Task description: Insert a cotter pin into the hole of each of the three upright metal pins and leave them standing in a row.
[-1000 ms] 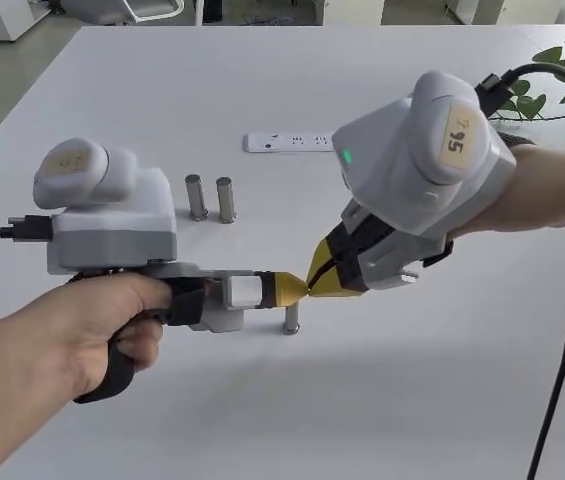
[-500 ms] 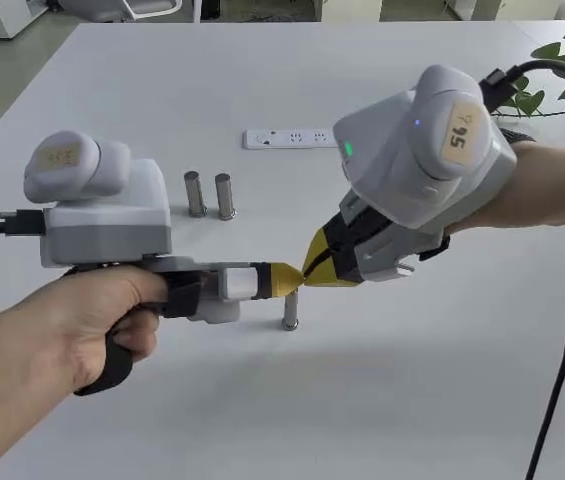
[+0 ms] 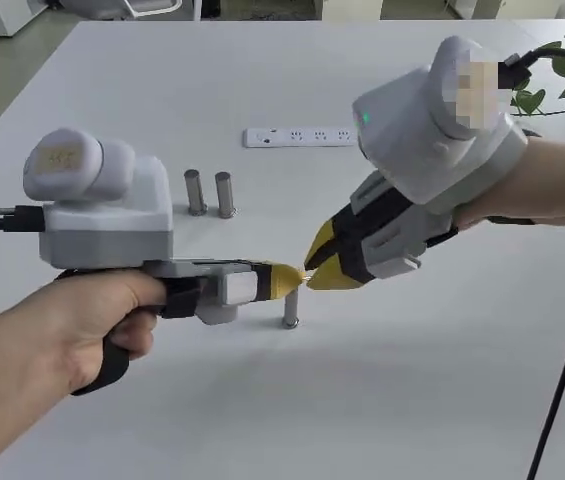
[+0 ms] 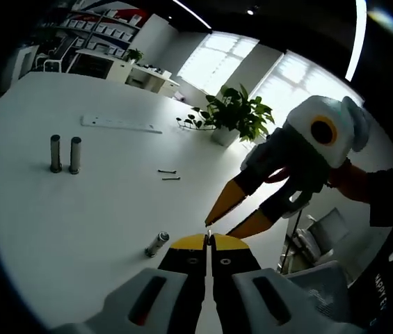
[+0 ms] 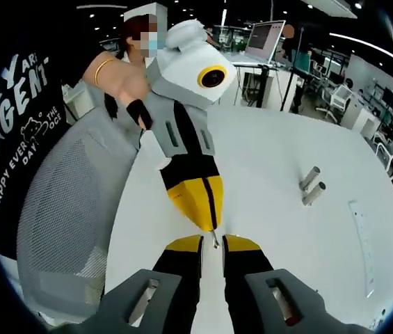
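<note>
- A white matte table (image 3: pixel 382 390) carries a power strip (image 3: pixel 297 136) at its far side.
- The left gripper (image 3: pixel 292 282) is held level, its yellow-tipped jaws closed on a thin cotter pin (image 4: pixel 209 234).
- The right gripper (image 3: pixel 314 272) angles down to meet it, jaws parted, with the cotter pin's end in the gap.
- One smooth cylindrical metal pin (image 3: pixel 290 318) stands just below the jaw tips.
- A second pin (image 3: pixel 195 193) and a third pin (image 3: pixel 225 195) stand upright side by side farther back.

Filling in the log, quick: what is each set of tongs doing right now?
Left tongs: shut on a cotter pin, its end poking past the tips.
Right tongs: open, tips apart close to that pin.
</note>
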`<state>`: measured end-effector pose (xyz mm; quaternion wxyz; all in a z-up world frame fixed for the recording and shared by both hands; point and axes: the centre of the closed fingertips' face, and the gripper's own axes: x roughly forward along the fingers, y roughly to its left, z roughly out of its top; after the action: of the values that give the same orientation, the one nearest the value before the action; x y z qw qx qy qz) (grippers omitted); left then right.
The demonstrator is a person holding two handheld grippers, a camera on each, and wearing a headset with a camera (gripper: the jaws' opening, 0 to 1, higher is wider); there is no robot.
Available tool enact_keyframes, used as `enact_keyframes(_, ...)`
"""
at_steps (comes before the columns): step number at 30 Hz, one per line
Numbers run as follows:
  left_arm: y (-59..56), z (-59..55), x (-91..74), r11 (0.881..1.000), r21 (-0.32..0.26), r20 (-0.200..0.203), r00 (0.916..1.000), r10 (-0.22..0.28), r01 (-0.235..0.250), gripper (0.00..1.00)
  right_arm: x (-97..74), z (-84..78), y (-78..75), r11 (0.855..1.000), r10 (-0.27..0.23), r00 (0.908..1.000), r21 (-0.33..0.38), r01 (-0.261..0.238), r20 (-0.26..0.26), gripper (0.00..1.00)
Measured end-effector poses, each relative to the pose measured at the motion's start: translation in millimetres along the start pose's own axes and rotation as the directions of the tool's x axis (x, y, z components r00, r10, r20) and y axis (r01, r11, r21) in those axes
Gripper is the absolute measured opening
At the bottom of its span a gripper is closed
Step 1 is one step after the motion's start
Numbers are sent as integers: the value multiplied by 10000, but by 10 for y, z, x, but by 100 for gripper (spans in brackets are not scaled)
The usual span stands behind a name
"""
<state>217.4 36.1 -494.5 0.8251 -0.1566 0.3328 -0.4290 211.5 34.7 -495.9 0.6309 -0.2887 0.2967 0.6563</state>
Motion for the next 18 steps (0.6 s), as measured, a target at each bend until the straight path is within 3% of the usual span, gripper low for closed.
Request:
enact_keyframes(5,-18,-34,-7,9964,850,-111,9999,-44,53,0,-30,-28,2,9910,460,9976,1232,-522,527,10)
enact_keyframes(9,-37,-43,-15,9885,1506,-149,9998,-117,138,0,-52,-52,18,9807,766,9938,1736,-897,807,11)
enact_keyframes(11,-74,-41,-24,9751,2195,-158,9995,-286,314,0,-74,-68,55,9722,1020,9899,2012,-1201,983,12)
enact_keyframes(16,-94,-95,-25,9598,2766,-401,9985,-371,467,0,-117,-120,68,9594,1286,9845,2364,-1540,1195,12)
enact_keyframes(18,-111,-119,-21,9485,3116,-503,9978,-430,566,0,-128,-127,86,9523,1433,9802,2506,-1741,1363,13)
